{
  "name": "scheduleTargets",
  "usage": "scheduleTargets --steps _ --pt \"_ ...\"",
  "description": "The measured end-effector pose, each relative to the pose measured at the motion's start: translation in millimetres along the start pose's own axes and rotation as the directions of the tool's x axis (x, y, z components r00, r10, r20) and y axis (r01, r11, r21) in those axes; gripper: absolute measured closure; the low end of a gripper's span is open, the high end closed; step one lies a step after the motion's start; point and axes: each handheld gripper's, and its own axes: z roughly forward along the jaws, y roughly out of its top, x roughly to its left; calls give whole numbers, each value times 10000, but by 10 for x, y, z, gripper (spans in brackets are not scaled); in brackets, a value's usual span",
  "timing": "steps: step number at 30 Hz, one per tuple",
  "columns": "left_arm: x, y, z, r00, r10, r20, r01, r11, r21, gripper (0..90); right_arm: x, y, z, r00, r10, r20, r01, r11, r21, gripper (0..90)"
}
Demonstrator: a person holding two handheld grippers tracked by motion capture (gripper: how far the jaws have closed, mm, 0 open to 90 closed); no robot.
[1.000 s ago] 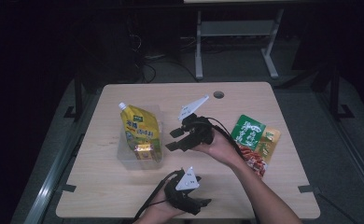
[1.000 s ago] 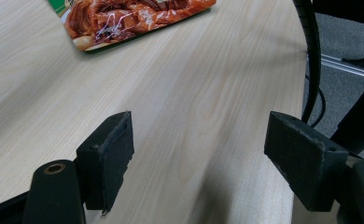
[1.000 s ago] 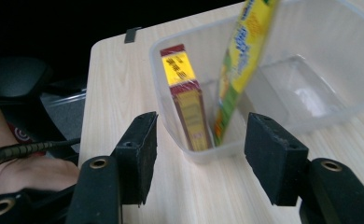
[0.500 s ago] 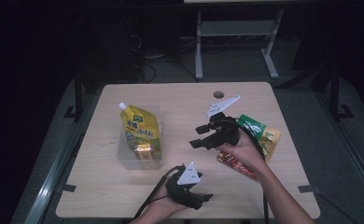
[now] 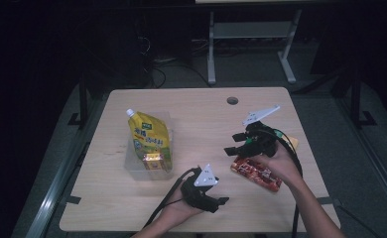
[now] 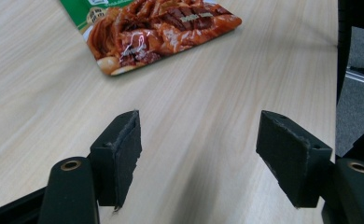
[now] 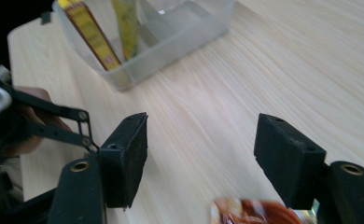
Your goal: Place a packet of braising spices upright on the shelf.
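The work in hand looks like packing food packets into the clear plastic tub (image 5: 141,168), which sits near the left edge of the pale wooden table (image 5: 201,114) and already holds a tall yellow stand-up pouch (image 5: 149,139) with a small yellow-and-red packet (image 5: 153,159) leaning at its front. The next item appears to be the flat red-and-green foil packet printed with a noodle dish (image 5: 256,172), lying flat near the table's right edge, well apart from the tub. The right gripper (image 5: 236,144) hangs just above the packet's near-left end with its jaws parted, having just been opening, and nothing sits between its black pads (image 7: 126,158); in the right gripper view the packet's end (image 7: 255,212) lies below them. The right hand tilts the tool low, pointing leftward across the table. The left gripper (image 5: 216,202) rests near the front edge, pointing right toward the packet (image 6: 157,28), its jaws wide though just closing a little, with only bare wood between the pads (image 6: 124,154). The next move likely calls for lowering the right jaws over the packet's edge, pinching the thin foil, and carrying it to the tub.
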Motion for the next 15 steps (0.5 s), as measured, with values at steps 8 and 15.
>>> scheduleTargets --steps 8,15 --pt "53 142 55 9999 60 -116 -60 10000 -44 351 -127 -138 -127 9982 481 351 -482 9988 30 334" --pt "119 252 124 9997 160 -190 -160 9999 -29 355 -242 -260 -256 9907 1105 795 -1108 9938 -4 292"
